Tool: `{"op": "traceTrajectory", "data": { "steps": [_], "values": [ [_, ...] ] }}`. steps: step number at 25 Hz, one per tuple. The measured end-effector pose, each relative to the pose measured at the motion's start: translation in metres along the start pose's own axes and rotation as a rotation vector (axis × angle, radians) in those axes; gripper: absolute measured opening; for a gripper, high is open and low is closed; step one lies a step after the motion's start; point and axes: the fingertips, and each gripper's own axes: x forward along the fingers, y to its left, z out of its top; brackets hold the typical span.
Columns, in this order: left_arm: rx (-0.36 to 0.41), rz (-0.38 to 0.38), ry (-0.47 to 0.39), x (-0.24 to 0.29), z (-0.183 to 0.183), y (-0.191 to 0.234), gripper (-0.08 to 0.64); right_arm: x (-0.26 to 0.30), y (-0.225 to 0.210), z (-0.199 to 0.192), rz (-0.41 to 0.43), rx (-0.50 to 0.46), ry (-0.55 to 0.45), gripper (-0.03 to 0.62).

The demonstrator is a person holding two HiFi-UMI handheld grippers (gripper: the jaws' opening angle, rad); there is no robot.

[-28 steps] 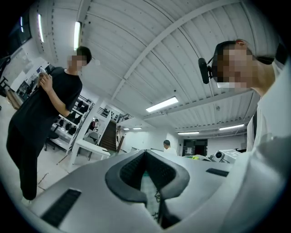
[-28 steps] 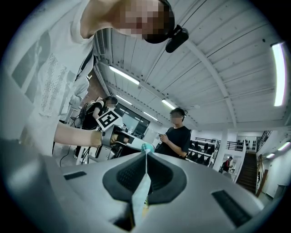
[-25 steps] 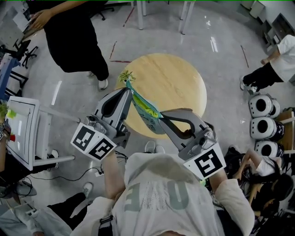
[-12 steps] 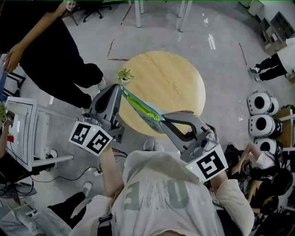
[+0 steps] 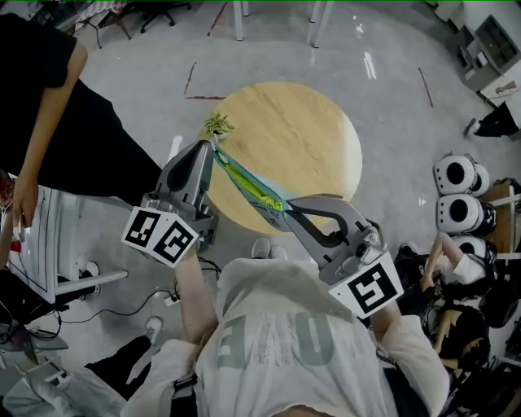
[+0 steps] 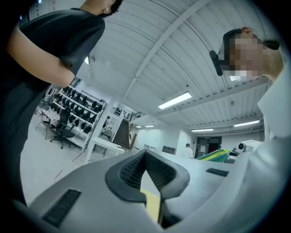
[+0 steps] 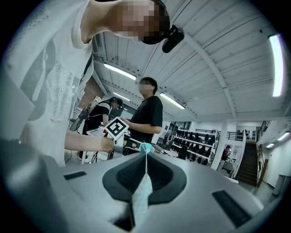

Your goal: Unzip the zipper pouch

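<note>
The zipper pouch, teal with green and yellow stripes, hangs stretched in the air between my two grippers, above the near edge of the round wooden table. My left gripper is shut on its far end, where a yellow-green tassel sticks out past the tips. A yellow strip shows pinched between the left gripper pads. My right gripper is shut on the pouch's near end. Teal fabric runs up through the right gripper.
A person in black stands at the left, beside a white stand. White round devices sit on the floor at the right, with seated people near them. Table legs stand beyond the table.
My left gripper has moved up and to the left, away from the right one, and the pouch now spans a longer line between them. The person in black has shifted left.
</note>
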Motion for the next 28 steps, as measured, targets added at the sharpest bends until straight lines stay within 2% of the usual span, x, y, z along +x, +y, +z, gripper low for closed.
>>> {"op": "traceTrajectory", "data": {
  "steps": [6,9,12,16,19,24,28],
  "values": [
    [0.011,-0.003,0.000,0.002,-0.002,-0.001,0.026,0.000,0.000,0.000,-0.011,0.019,-0.004,0.032],
    [0.073,0.012,0.002,-0.002,-0.002,-0.003,0.028,-0.001,-0.001,0.002,-0.022,0.051,-0.025,0.032],
    [0.158,0.066,0.003,-0.003,0.001,0.006,0.028,0.005,-0.010,-0.001,-0.029,0.057,-0.024,0.032],
    [0.155,0.092,-0.024,-0.003,0.012,0.017,0.028,0.019,-0.030,-0.011,-0.034,0.011,0.012,0.032],
    [0.158,0.106,-0.032,-0.010,0.016,0.017,0.028,0.029,-0.043,-0.026,-0.038,-0.035,0.058,0.033],
    [0.167,0.121,-0.039,-0.018,0.018,0.017,0.028,0.043,-0.071,-0.062,-0.040,-0.143,0.190,0.032],
    [0.182,0.144,-0.052,-0.024,0.026,0.018,0.028,0.051,-0.091,-0.091,-0.056,-0.193,0.285,0.032]
  ]
}}
